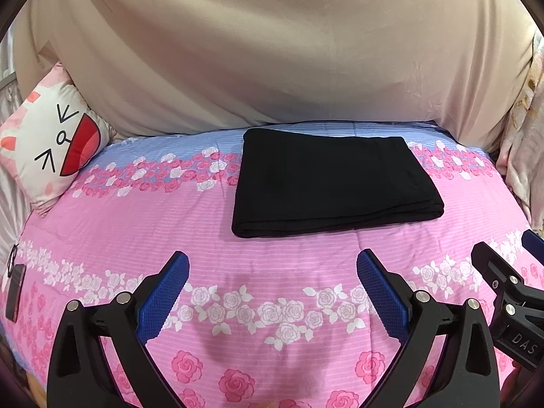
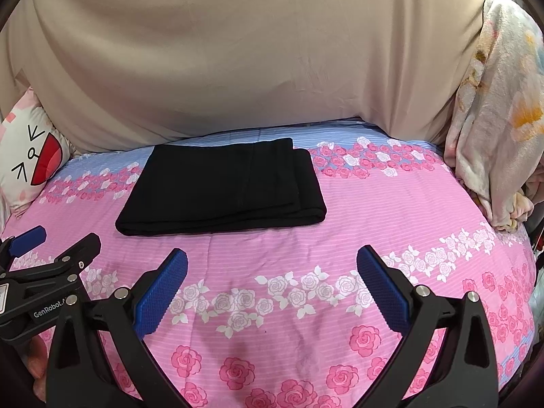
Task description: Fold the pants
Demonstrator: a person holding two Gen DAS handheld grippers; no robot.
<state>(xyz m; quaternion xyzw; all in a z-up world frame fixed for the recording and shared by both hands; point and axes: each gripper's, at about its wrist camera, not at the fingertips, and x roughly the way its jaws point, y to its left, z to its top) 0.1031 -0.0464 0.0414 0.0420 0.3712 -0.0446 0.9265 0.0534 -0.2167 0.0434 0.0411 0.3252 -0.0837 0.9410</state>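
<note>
Item 1, pants [image 1: 335,183]: black, folded into a flat rectangle of several layers, thick folded edge toward me. I take them as my landmark. They lie on the bedspread [image 1: 258,272], untouched by either tool.

Item 2, left gripper [image 1: 272,272]: I see it released, blue pads [image 1: 163,297] spread wide, nothing between them. It hangs on the near side of the pants, well apart from them, over the band of white roses.

Item 3, right gripper [image 2: 272,272]: likewise slack and gaping, empty, on the near side of the pants and apart from them. In the left wrist view I catch its black frame at the right edge, near the left gripper.

Item 4, bedspread: pink with printed roses, turning blue-striped on the far side of the pants.

Item 5, cat-face cushion [image 1: 51,146]: left of the pants, well apart, propped at the bed's edge.

Item 6, beige cloth [image 1: 272,51]: draped upright behind the pants, just beyond their far edge.

Item 7, pale floral blanket [image 2: 493,119]: bunched to the right of the pants, well apart.

Item 8, dark flat object [image 1: 15,290]: far left and nearer to me than the pants; I cannot tell what it is.

Containers: I see none in either view.
</note>
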